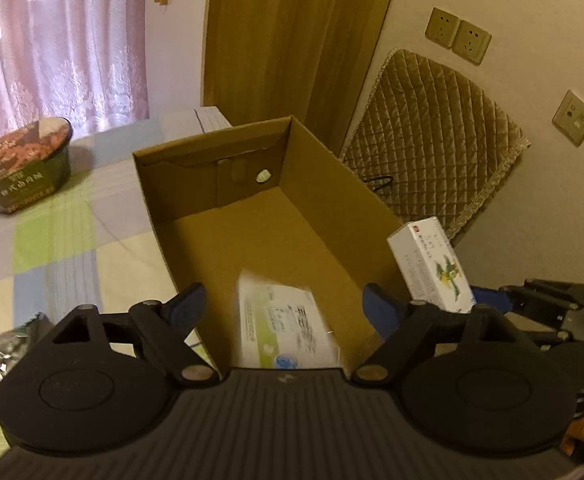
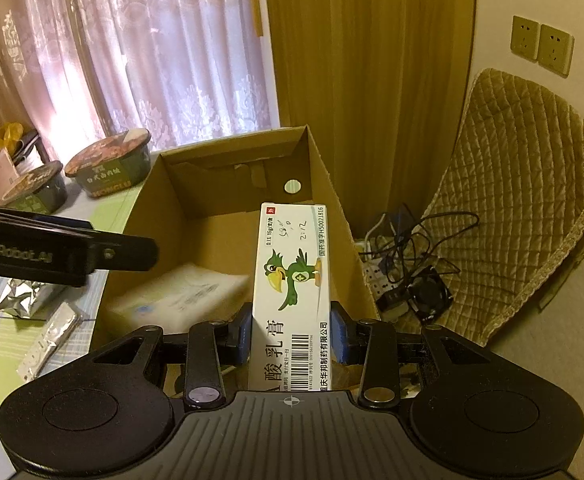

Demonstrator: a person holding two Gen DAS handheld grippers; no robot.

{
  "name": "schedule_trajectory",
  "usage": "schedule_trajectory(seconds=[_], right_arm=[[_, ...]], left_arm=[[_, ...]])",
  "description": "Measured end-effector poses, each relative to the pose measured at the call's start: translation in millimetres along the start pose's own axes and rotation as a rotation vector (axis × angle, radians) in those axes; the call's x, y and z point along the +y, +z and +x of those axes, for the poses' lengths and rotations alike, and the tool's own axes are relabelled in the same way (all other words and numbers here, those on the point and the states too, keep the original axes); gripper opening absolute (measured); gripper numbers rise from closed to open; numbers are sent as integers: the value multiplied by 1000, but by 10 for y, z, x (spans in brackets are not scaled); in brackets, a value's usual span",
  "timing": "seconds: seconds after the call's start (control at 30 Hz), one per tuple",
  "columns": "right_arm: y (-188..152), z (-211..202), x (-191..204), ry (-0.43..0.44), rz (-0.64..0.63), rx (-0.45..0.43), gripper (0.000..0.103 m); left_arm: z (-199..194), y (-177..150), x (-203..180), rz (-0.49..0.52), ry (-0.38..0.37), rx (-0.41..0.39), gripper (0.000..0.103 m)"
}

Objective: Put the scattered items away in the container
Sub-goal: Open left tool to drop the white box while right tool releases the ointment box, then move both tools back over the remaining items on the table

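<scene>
An open cardboard box (image 1: 324,200) stands on the checked cloth. A white and green packet (image 1: 283,328), blurred, is in the box near its close end; it also shows as a pale packet (image 2: 179,296) in the right wrist view. My left gripper (image 1: 283,306) is open right above that packet, with nothing between its blue pads. My right gripper (image 2: 292,332) is shut on a white carton with a green parrot (image 2: 292,276), held over the box's (image 2: 151,220) right part. In the left wrist view the parrot carton (image 1: 432,268) rises beside the box's right wall.
Two instant noodle bowls (image 2: 109,168) (image 2: 35,192) stand left of the box, one noodle bowl (image 1: 23,168) showing in the left view. Foil packets (image 2: 23,296) and a blister strip (image 2: 51,340) lie on the cloth (image 1: 51,240). A power strip with cables (image 2: 392,272) and a quilted cushion (image 2: 532,200) are at right.
</scene>
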State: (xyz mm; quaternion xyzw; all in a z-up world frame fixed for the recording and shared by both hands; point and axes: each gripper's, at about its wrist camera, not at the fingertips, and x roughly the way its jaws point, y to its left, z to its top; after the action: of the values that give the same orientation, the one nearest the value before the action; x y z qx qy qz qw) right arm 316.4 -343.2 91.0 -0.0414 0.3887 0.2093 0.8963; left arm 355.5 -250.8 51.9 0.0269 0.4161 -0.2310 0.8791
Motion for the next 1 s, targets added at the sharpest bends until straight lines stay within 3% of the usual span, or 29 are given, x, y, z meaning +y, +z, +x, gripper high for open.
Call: schedule_trajectory(seconds=[0.8, 0.83, 0.87, 0.9, 1.0], right_arm=[[145, 160, 163, 26, -33, -11, 42], [164, 173, 168, 27, -36, -16, 47], [183, 191, 173, 31, -39, -12, 60], [195, 194, 177, 32, -37, -16, 87], [207, 168, 179, 36, -45, -32, 89]], left_arm=[[-284, -266, 224, -22, 28, 1, 82], [-291, -270, 236, -25, 29, 1, 82], [-298, -278, 251, -28, 31, 0, 82], [-306, -287, 268, -31, 33, -1, 82], [-329, -319, 314, -39, 42, -1, 82]])
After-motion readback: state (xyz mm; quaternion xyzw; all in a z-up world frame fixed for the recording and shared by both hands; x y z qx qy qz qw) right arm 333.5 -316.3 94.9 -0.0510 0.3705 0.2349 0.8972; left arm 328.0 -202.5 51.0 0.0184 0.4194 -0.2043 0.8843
